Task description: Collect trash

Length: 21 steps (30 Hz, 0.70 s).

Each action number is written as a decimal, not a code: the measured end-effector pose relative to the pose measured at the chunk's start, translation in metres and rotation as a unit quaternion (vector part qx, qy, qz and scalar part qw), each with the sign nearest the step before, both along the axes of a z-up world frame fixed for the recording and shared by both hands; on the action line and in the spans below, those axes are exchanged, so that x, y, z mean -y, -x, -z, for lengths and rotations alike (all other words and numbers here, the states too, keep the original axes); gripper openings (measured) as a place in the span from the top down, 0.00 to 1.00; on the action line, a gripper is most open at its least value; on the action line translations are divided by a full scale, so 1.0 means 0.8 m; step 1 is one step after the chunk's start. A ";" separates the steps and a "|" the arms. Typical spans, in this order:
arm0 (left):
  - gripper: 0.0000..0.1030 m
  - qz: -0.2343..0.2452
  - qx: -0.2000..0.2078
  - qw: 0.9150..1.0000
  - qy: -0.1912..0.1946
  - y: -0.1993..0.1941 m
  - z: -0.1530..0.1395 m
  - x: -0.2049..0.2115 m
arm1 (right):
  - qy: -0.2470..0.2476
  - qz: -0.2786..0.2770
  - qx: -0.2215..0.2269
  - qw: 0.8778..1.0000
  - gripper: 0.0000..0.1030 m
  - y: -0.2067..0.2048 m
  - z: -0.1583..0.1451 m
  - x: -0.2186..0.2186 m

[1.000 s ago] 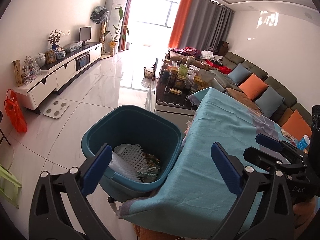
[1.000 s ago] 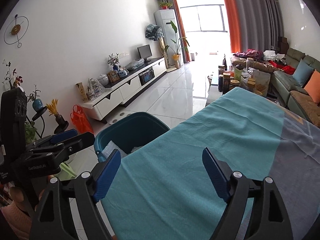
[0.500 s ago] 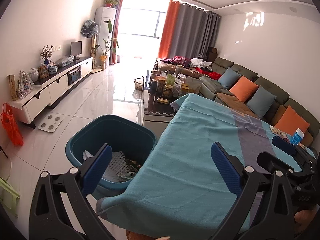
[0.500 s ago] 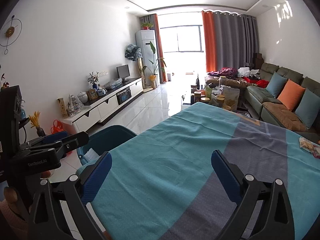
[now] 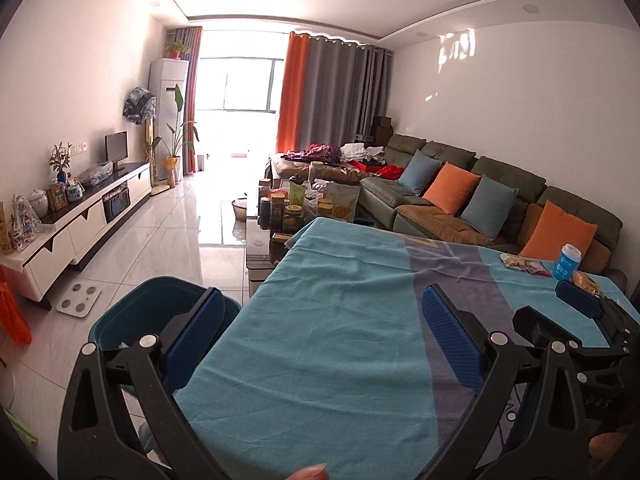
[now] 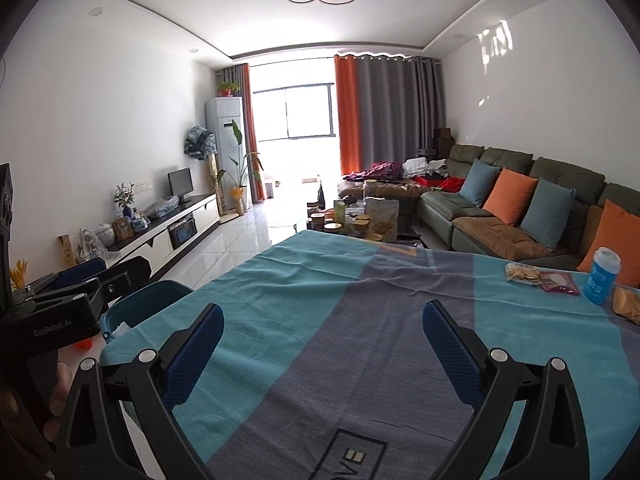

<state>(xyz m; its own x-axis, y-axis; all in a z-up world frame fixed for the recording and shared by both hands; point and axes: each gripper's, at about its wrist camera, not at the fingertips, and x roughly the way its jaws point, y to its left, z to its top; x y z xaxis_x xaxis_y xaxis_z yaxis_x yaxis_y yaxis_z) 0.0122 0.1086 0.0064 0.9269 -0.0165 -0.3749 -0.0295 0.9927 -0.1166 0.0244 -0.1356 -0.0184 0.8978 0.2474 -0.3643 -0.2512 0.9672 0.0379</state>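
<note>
Left gripper (image 5: 326, 344) and right gripper (image 6: 323, 346) hover jaws wide, empty, over a teal-and-grey tablecloth (image 6: 360, 320); snack packets (image 6: 540, 277) lie far right, teal plastic bin (image 5: 156, 312) left.

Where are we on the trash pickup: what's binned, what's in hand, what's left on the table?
Done: some trash shows in the bin, though it is mostly hidden. In hand: nothing; the left gripper and right gripper are both open and empty. Left: a snack wrapper, a blue bottle and another packet at the table's right end.
</note>
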 end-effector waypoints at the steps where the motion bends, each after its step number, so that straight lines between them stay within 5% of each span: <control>1: 0.05 0.001 0.008 1.000 -0.002 0.002 -0.002 0.006 | 0.001 0.011 0.007 1.000 0.07 0.004 -0.001 0.005; 21: 0.05 0.051 0.046 0.997 -0.025 0.015 -0.001 0.082 | -0.033 0.114 0.063 0.991 0.07 0.053 -0.011 0.081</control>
